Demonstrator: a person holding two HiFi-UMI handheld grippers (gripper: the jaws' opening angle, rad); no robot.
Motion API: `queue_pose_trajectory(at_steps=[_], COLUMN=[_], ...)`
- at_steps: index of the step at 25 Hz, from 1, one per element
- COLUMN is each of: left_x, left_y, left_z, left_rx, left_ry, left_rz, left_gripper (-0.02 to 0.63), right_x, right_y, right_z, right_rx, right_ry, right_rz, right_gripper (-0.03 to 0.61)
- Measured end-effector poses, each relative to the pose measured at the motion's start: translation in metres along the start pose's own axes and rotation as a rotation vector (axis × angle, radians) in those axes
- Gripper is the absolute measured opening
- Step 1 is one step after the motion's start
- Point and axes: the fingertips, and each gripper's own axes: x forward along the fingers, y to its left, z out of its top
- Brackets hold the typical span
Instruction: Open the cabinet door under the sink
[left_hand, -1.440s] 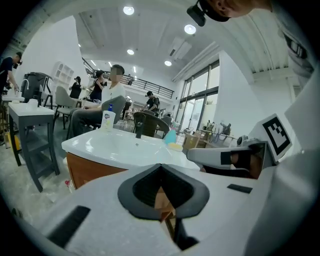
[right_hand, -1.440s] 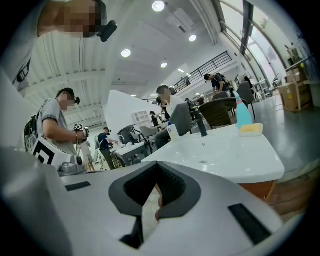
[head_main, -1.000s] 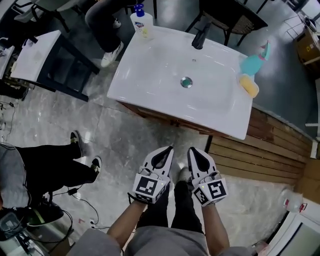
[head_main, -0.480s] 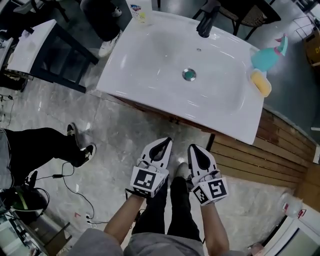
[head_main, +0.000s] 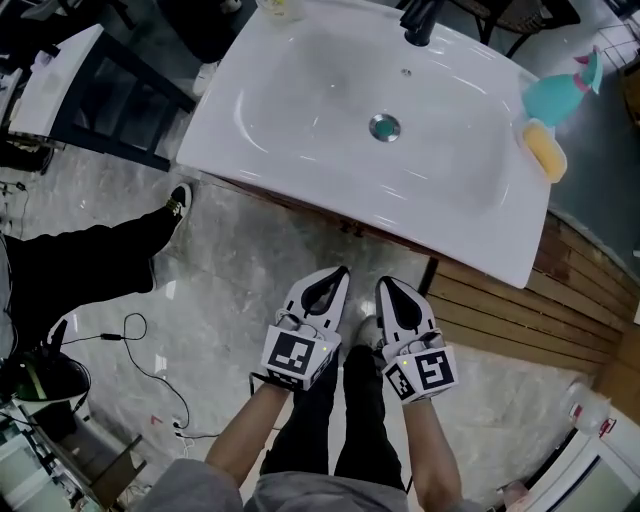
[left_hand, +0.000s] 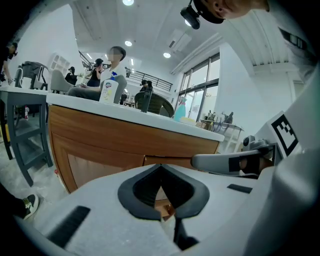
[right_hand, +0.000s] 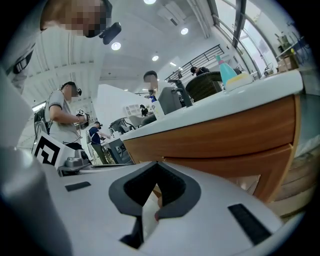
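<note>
Fingers (left_hand: 95, 202) together (cabinet door (left_hand: 97, 165) closed)

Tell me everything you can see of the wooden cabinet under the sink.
The cabinet is warm brown wood with visible grain, carrying the white sink, whose rim overhangs its front. The left gripper view shows a plain upper band, then recessed panels below with a vertical seam between two doors; both look shut. From the head view only a thin brown strip shows under the rim. No handle can be made out, and nothing touches the front.
</note>
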Motion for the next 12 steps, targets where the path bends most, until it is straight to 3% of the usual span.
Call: queue_pose_trajectory(at_steps=[12], left_x=[0.033], left_y=[0.015], left_z=[-0.069], left_rx=[-0.015], left_ry=[0.071], left_rz=[0.005], left_gripper=[0.008], right_x=[0.025], right_y=[-0.033], right_z=[-0.058], right_rx=[0.032], right_ry=[0.028], right_rz=[-0.017], right_gripper=[0.009])
